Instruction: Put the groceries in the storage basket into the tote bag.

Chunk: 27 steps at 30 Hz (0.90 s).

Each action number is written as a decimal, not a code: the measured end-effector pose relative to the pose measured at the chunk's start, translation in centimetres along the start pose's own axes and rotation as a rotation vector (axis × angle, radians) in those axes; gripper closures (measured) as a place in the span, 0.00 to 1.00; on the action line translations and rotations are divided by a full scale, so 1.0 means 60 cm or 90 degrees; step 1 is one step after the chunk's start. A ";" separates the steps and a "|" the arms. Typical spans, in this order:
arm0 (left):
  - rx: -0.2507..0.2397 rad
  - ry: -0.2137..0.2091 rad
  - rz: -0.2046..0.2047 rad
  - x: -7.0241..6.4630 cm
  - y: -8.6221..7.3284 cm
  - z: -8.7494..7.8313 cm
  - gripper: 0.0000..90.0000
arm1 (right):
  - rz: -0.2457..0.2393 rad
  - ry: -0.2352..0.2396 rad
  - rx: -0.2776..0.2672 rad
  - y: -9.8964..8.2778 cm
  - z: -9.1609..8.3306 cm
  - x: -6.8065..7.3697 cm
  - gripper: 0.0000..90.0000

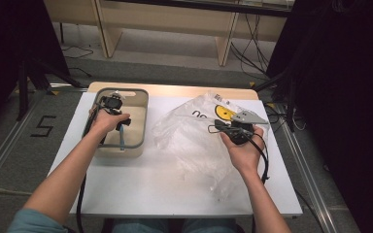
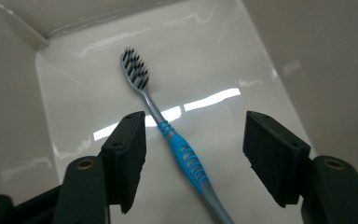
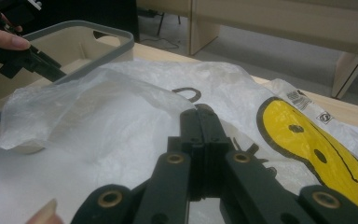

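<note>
High view: the left gripper (image 1: 110, 104) reaches into the beige bin (image 1: 144, 116) on the white table (image 1: 150, 189), while the right gripper (image 1: 233, 130) rests on the clear plastic bag (image 1: 189, 141). Left gripper view: jaws apart, straddling without touching the blue-and-grey toothbrush (image 2: 177, 144) lying on the bin floor. Right gripper view: jaws pressed together, empty, over the bag's smiley print (image 3: 307, 144).

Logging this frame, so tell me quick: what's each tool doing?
Left tool: open, jaws either side of the toothbrush, not gripping.
Right tool: closed above the plastic bag; whether it pinches it cannot be told.
</note>
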<state>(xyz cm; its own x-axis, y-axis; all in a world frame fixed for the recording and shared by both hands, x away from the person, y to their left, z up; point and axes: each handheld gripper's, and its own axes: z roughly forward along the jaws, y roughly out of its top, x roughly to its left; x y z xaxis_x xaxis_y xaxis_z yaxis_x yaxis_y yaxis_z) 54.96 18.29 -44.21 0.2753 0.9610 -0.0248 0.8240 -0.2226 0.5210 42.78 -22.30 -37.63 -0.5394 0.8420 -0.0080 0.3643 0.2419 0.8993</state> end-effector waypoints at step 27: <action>0.044 -0.001 -0.020 0.009 0.004 0.013 0.51 | -0.003 0.000 0.005 -0.002 0.003 0.000 1.00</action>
<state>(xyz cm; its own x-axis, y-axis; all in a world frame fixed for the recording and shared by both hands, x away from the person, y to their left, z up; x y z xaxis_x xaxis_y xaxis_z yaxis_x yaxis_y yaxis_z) 55.70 18.61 -44.78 0.2502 0.9673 -0.0418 0.8647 -0.2038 0.4591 42.90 -22.23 -37.81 -0.5414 0.8407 -0.0119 0.3684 0.2499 0.8955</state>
